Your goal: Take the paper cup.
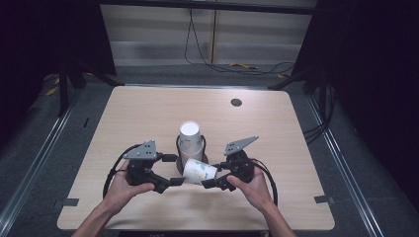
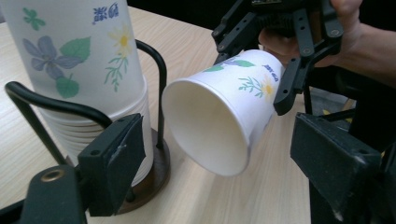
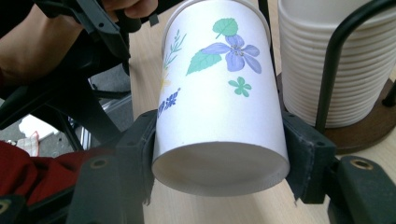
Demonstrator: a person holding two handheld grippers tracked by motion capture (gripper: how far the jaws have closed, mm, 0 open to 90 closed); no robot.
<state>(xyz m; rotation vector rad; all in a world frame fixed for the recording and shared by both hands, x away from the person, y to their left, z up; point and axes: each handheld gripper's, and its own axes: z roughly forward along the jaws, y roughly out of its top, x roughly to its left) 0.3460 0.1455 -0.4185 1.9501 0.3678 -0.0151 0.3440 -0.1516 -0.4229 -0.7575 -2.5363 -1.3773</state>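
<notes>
Your wood surface [image 1: 148, 113] has a dark round hole [image 1: 236, 102] near its far right corner. Grey floor [image 1: 44, 143] runs along both sides w/ metal rails [image 1: 29, 173]. Black cables [image 1: 197, 54] trail across the floor beyond the far edge, plus a yellow bit [image 1: 242, 64] lying near them. Tape marks [image 1: 66, 202] sit by the near corners.

On the worktop [image 1: 148, 113], near its middle, a stack of cups [image 1: 190, 140] stands upside down in a wire holder [image 1: 203, 148] on a round base. Just near of the stack and slightly right, a single cup [image 1: 199, 171] lies on its side above the worktop, its mouth toward the left and its bottom toward the right. The left tool [image 1: 174, 170] sits left of that cup, the right tool [image 1: 216, 177] right of it, clamped on its bottom end. Far right on the worktop is a small round hole [image 1: 236, 102].
</notes>
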